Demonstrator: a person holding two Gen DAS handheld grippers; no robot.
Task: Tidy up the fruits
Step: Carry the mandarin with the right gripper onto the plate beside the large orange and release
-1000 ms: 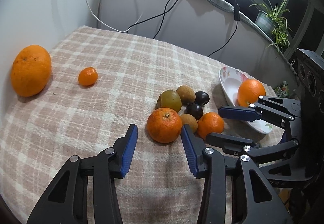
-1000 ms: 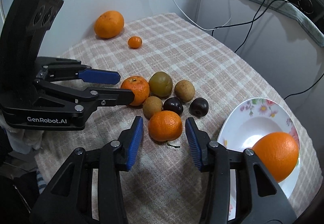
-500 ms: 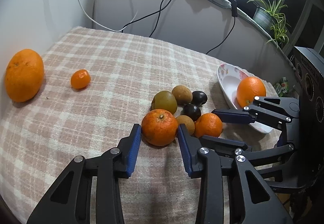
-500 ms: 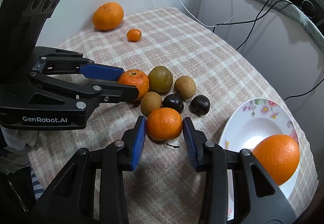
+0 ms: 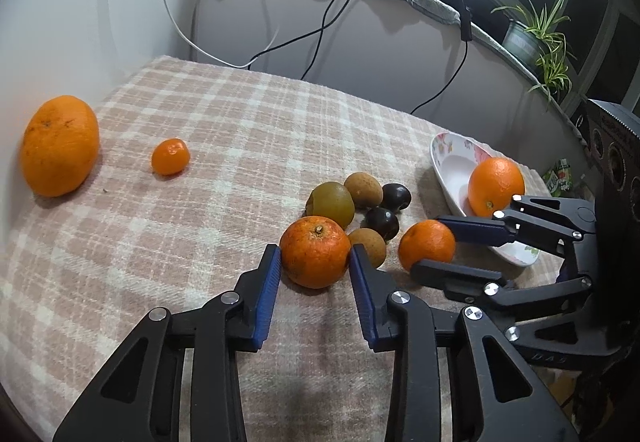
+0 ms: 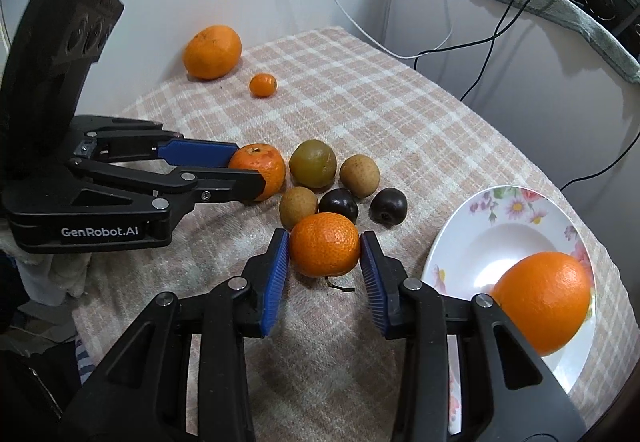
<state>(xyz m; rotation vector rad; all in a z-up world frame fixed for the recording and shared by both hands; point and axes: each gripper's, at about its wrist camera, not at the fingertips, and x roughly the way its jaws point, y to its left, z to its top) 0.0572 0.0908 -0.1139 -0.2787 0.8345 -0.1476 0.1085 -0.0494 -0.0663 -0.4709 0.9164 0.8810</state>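
My left gripper (image 5: 314, 264) has its blue pads against both sides of a reddish orange with a stem (image 5: 315, 257), which rests on the checked cloth; the orange also shows in the right wrist view (image 6: 262, 170). My right gripper (image 6: 324, 256) is closed around a second orange (image 6: 325, 250), also on the cloth, seen from the left wrist too (image 5: 426, 244). Beside them lie a green-brown fruit (image 6: 313, 164), two tan fruits (image 6: 359, 175) (image 6: 298, 206) and two dark plums (image 6: 338, 204) (image 6: 388, 205). A flowered white plate (image 6: 480, 238) holds a large orange (image 6: 544, 306).
A big orange (image 5: 60, 146) and a small mandarin (image 5: 170, 157) lie at the far left of the cloth (image 5: 240, 130), near the wall. Cables (image 5: 320, 26) hang behind the table. A potted plant (image 5: 536, 38) stands on the ledge at the back right.
Both grippers moved forward and narrowed: the left one closed around the stemmed orange, the right one around the second orange. The fruits stay on the cloth.
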